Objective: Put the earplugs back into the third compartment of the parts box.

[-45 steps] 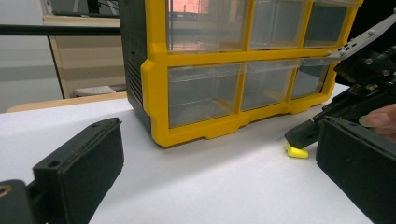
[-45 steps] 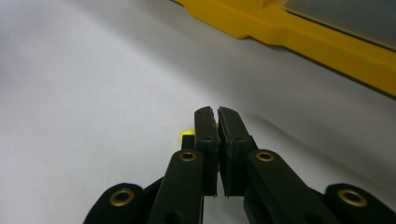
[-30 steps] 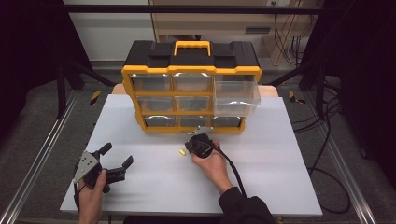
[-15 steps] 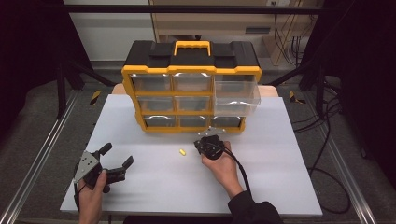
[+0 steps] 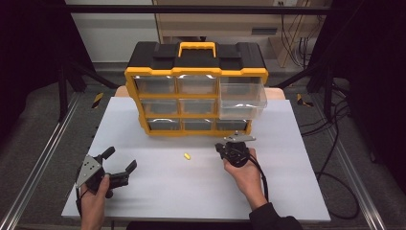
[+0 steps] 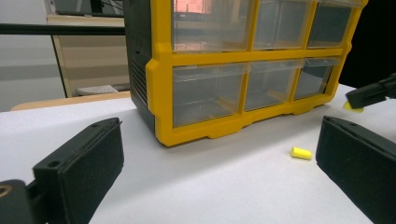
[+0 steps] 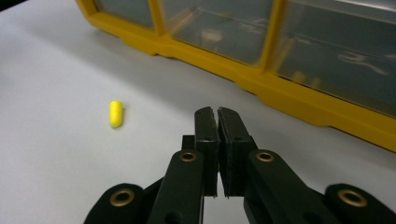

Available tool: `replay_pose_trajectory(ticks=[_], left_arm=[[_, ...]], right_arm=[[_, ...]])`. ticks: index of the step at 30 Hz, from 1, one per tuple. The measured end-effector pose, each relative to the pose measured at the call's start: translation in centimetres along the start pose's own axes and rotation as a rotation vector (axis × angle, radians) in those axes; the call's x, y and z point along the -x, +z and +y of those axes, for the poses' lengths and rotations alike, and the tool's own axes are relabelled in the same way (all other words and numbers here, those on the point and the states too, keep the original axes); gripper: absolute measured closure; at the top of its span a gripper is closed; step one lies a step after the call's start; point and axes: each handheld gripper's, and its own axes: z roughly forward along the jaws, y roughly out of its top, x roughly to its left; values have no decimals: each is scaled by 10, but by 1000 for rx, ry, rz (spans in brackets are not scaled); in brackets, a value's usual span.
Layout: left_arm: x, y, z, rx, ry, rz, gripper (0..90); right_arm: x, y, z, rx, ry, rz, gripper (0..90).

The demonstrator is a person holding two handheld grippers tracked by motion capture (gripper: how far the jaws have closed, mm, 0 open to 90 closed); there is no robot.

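A yellow and black drawer organizer (image 5: 196, 72) stands at the back of the white table, its top right clear drawer (image 5: 242, 98) pulled out. One small yellow capsule-shaped piece (image 5: 187, 156) (image 6: 300, 153) (image 7: 116, 113) lies on the table in front of it. My right gripper (image 5: 220, 146) (image 7: 217, 114) is just right of that piece, low before the organizer's bottom row, shut on a second small yellow piece (image 6: 352, 107) that peeks from its tips. My left gripper (image 5: 119, 159) (image 6: 219, 140) rests open near the front left, with nothing between its jaws.
The white table (image 5: 297, 191) has bare room on both sides of the organizer and along its front edge. Metal rails (image 5: 38, 167) run beside the table, and cables (image 5: 335, 158) trail on the floor at the right.
My right gripper has moved to the right along the organizer's front, away from the loose yellow piece. The left gripper and the piece on the table have stayed put.
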Motion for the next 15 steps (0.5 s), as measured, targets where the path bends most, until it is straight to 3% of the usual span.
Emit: replay_pose_trajectory(ticks=[8,15], left_arm=[[0,-1,0,-2,-3,6,7],[0,-1,0,1,-2,6,7]], right_arm=[[27,-36,-9,87,74,-44,876],[40,-59,-10,138,106,-84,877]])
